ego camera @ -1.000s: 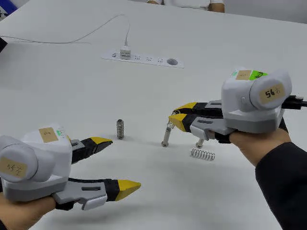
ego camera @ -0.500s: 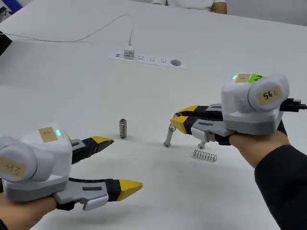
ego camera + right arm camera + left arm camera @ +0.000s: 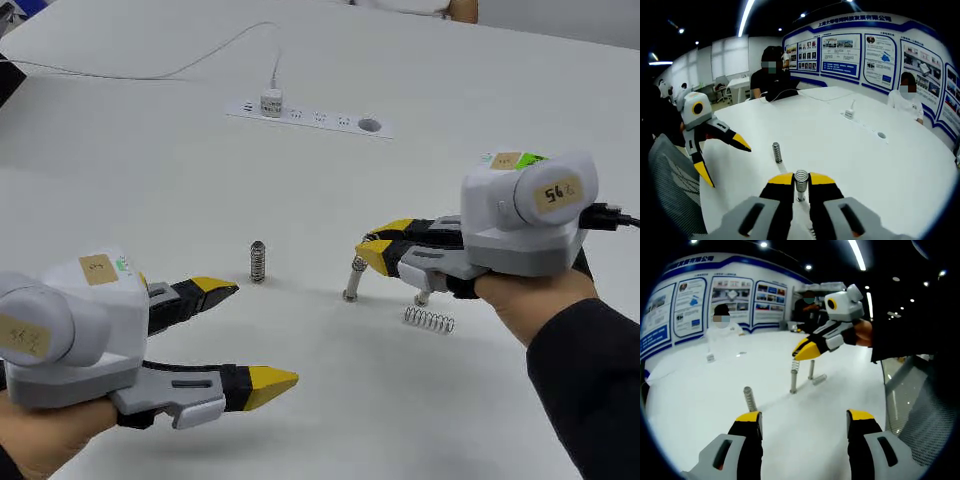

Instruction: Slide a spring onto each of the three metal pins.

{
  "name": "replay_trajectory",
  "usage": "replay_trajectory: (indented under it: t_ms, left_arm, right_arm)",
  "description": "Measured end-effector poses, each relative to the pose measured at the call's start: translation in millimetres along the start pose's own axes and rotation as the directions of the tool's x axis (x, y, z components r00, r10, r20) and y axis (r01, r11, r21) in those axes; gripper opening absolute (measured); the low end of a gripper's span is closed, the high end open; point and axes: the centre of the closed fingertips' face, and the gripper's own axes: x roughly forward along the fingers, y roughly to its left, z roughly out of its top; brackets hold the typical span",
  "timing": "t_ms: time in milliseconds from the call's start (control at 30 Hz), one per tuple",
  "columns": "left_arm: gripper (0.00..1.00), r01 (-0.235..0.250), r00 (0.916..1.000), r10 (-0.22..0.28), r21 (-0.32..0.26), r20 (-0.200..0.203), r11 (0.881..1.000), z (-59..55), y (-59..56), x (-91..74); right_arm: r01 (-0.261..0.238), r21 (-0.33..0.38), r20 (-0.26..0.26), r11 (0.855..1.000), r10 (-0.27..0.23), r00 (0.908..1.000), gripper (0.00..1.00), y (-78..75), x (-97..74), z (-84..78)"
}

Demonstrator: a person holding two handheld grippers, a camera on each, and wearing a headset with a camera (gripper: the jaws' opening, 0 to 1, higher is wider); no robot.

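- Since the earlier pictures little has been shifted on the table. The right gripper (image 3: 368, 248), a white and grey plastic body with black jaws tipped in yellow, is kept clamped at the top of the middle pin. The left gripper (image 3: 262, 335), of the same make, is kept with its jaws spread wide and nothing between them.
- A small coiled wire spring (image 3: 801, 181) is pinched upright between the right gripper's yellow tips.
- The middle pin (image 3: 352, 282), a slim bare metal rod with a wider foot, is seen leaning, its top at those tips.
- Whether the held spring has been passed over that pin's top cannot be told, as the spot is covered by the jaws.
- A second pin (image 3: 258, 262) stands upright well to the left, and most of its length is wrapped by a tight ribbed coil.
- A third pin (image 3: 421, 298) is largely hidden behind the right gripper in the head view. In the left gripper view it is shown standing bare.
- A loose spring (image 3: 429, 320), an open wire coil, lies on its side near the third pin on the smooth matt white table (image 3: 150, 190).
- A flat white power strip (image 3: 310, 117) lies far back on the table, and its sockets are too small to be made out.
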Motion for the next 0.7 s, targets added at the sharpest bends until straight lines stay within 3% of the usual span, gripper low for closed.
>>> replay_trajectory:
  t_ms: [700]
  left_arm:
    - [0.68,0.001,1.0,-0.001,-0.009,-0.007,1.0,-2.2,-0.1,1.0]
  right_arm:
    - [0.01,0.004,-0.05,1.0,-0.01,0.9987,0.12,0.7,18.8,-25.2]
